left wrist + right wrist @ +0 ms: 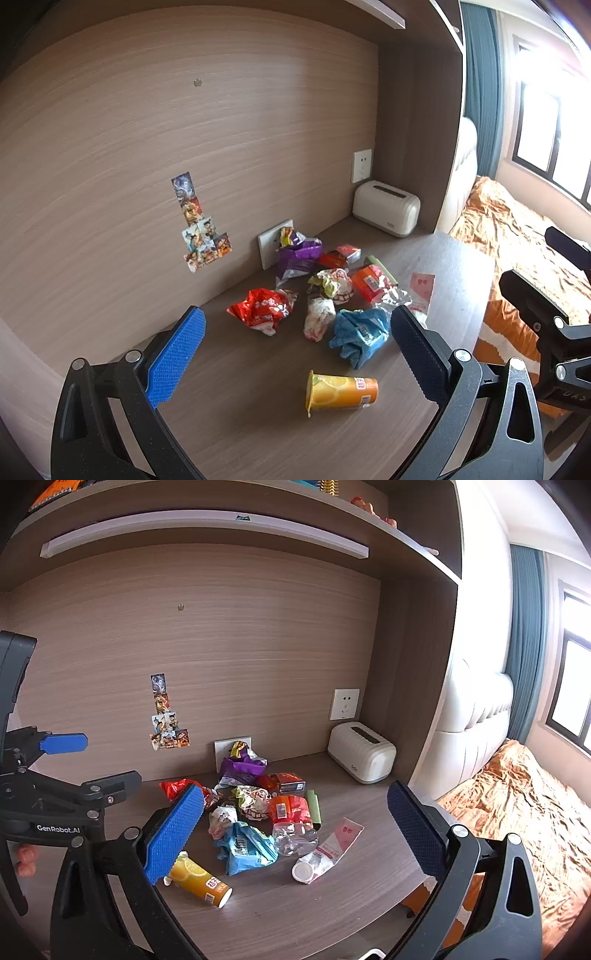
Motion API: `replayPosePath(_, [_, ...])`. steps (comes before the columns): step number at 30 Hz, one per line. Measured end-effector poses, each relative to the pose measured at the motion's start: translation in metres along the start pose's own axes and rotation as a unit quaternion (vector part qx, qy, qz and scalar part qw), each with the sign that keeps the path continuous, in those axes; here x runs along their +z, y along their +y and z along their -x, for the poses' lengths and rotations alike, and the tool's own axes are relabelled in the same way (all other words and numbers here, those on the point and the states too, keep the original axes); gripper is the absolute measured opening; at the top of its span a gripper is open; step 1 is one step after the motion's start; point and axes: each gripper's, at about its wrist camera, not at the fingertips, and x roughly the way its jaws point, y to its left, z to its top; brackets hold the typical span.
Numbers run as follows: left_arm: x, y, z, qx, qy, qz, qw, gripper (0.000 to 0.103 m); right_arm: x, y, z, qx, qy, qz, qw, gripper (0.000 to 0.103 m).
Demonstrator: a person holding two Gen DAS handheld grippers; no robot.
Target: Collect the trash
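Soft daylight from the overexposed window (550, 122) at right; sharp centre, strong fisheye bending, dark corners.

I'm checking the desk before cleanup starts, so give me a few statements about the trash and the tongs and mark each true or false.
1. Both tongs, left and right, are open and empty. True.
2. The orange juice cup stands upright. False: it lies on its side.
3. The white container sits by the back wall, apart from the trash. True.
4. The blue wrapper is in the right tongs. False: it lies on the desk.
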Motion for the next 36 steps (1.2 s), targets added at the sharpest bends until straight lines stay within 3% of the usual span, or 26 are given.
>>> replayPosePath(36, [-0.003, 0.009, -0.0026, -0.01, 0.002, -0.005, 0.9999, 0.098, -0.0003, 0.0108, -0.0071, -0.003, 0.008, -0.005, 1.0, 0.1])
